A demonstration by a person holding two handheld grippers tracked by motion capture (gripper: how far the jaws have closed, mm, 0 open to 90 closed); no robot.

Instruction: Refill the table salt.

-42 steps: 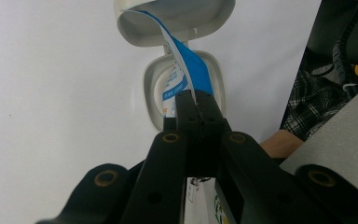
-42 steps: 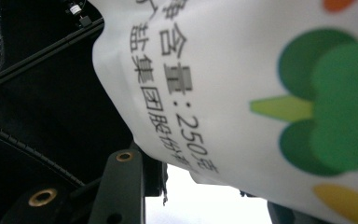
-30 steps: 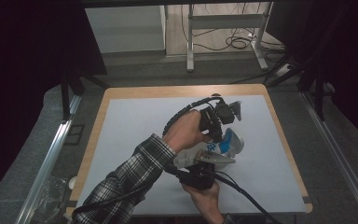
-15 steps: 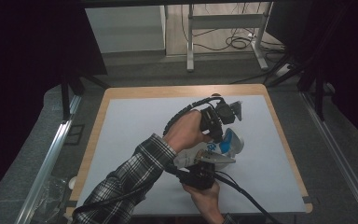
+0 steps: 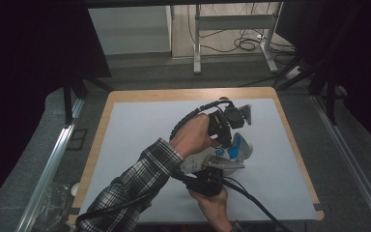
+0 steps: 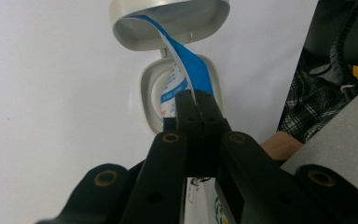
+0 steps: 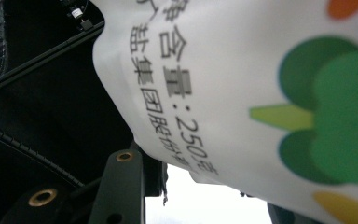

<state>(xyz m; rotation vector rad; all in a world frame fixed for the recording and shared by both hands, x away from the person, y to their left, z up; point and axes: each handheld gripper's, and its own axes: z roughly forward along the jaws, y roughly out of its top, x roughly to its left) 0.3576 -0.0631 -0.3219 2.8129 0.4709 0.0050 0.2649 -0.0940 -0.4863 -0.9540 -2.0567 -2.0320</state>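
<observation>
**A:** Which step is this?

**B:** The seal is coming off a pouch, I'd say. The left gripper [image 6: 196, 100] has its jaws clenched on a blue-and-white seal strip [image 6: 186, 60] that curls up out of the pouch's oval spout opening [image 6: 156, 91]. The flip lid [image 6: 168, 21] hangs open beyond it, and the strip's far end appears to reach into that lid.

**A:** And where is the pouch itself?

**B:** In the high view the white printed pouch [image 5: 207, 159] lies right of centre on the tabletop [image 5: 135, 135], between the two hands, with its blue-marked spout end towards the far edge. In the right gripper view the pouch's printed face [image 7: 242, 93] lies very close to the camera, with black characters and a green emblem on it.

**A:** Is the right gripper [image 5: 207, 180] holding it?

**B:** It sits at the pouch's near end with its jaws partly closed, apparently around the pouch to steady it, though I can't see the pads press on the film.

**A:** What does the next move call for?

**B:** Probably a steady pull of the strip away from the spout, along its length, while the other gripper keeps the pouch from lifting. A jerk could tear the strip short or tip the pouch.
</observation>
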